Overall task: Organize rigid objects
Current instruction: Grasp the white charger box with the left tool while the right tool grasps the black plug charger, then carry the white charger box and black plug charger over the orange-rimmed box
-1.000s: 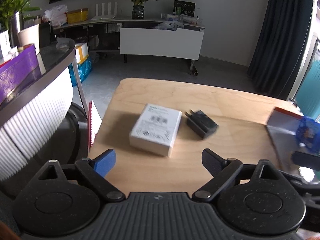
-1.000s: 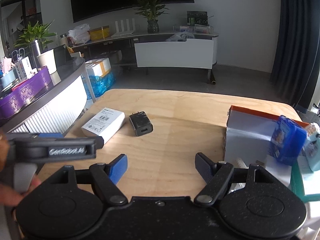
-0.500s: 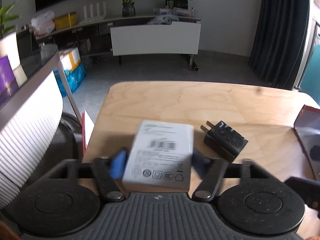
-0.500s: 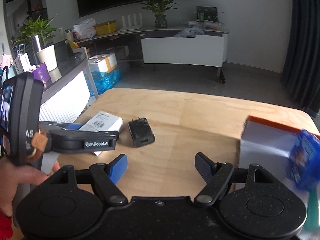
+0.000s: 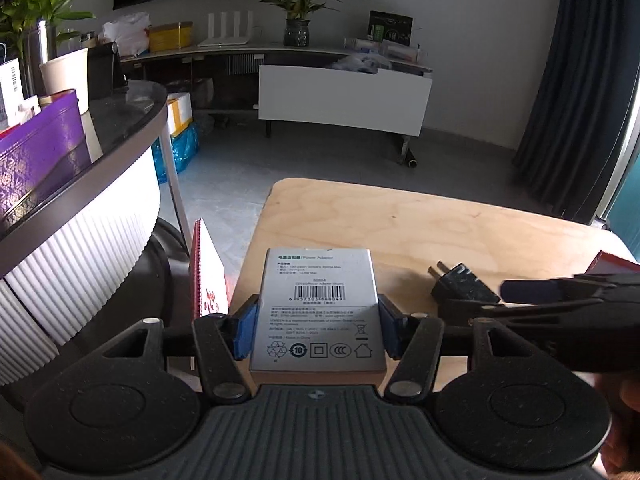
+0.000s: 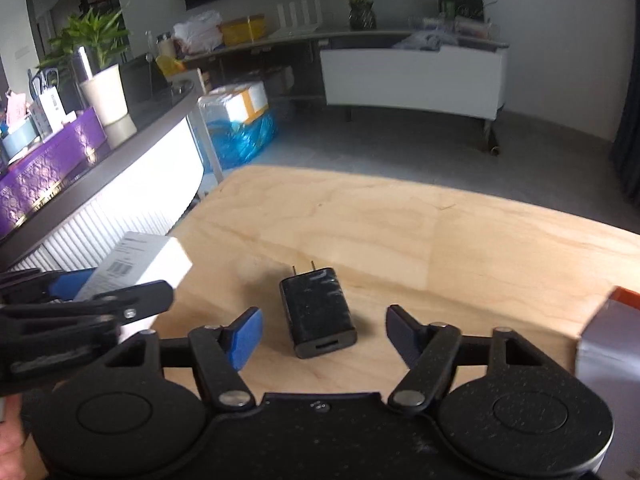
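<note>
Charger [image 6: 318, 310] lies between right tool's [image 6: 322, 334] parted pads.

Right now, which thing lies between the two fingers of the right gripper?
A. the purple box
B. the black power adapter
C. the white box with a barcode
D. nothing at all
B: in the right wrist view the black power adapter lies on the wooden table between the fingers of the right gripper, whose jaws have just been closing but do not touch it.
</note>
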Demonstrator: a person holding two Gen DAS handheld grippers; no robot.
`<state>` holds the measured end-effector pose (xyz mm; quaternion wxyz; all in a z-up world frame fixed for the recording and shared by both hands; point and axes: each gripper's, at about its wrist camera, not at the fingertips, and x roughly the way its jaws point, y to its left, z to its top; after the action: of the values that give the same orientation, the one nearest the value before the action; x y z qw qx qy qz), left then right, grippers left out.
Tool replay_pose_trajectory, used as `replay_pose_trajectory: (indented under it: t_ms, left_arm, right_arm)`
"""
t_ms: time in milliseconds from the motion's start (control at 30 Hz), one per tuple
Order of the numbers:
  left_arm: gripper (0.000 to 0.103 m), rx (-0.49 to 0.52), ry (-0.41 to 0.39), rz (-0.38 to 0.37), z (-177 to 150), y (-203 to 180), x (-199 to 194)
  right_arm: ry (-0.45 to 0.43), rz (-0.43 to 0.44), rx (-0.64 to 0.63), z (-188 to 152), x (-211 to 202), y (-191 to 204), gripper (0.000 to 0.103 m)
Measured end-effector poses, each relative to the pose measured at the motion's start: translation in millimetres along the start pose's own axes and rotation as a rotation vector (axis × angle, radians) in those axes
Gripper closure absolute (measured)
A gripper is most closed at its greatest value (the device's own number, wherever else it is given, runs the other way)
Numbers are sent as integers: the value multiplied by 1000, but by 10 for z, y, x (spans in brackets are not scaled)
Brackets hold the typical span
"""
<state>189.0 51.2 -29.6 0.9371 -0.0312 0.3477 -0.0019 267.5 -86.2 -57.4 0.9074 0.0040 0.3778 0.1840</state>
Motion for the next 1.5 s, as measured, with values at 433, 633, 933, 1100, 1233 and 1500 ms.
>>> replay_pose_trajectory:
  t_ms: [433,633,933,1100,1233,1500]
  left_arm:
    - [44,-21,-13,-19,11,-34,-108]
    - [44,-27,-24,-22,-56,-143,-363]
    - [44,-16,-53,-34,-207,-369,-905]
    - [44,-17,-66,-55,-317,-478,-1142]
    - [44,-10,-84,-66,-402,-573,-1326]
    - [44,10,-109,-79,-491,-669,-1536]
  right_arm:
    - [-34,-55,-42,-93,-145,152,60]
    - [-80,-58,-22,-170,-637,205,60]
    - [-136,-86,9,-491,-1416,313,60]
    - [-167,-119,18,-694,-1792,364,60]
    - [-191,-118,48,-814,-2046,366,60]
    - [-242,-150,44,-1011,-2464,386,60]
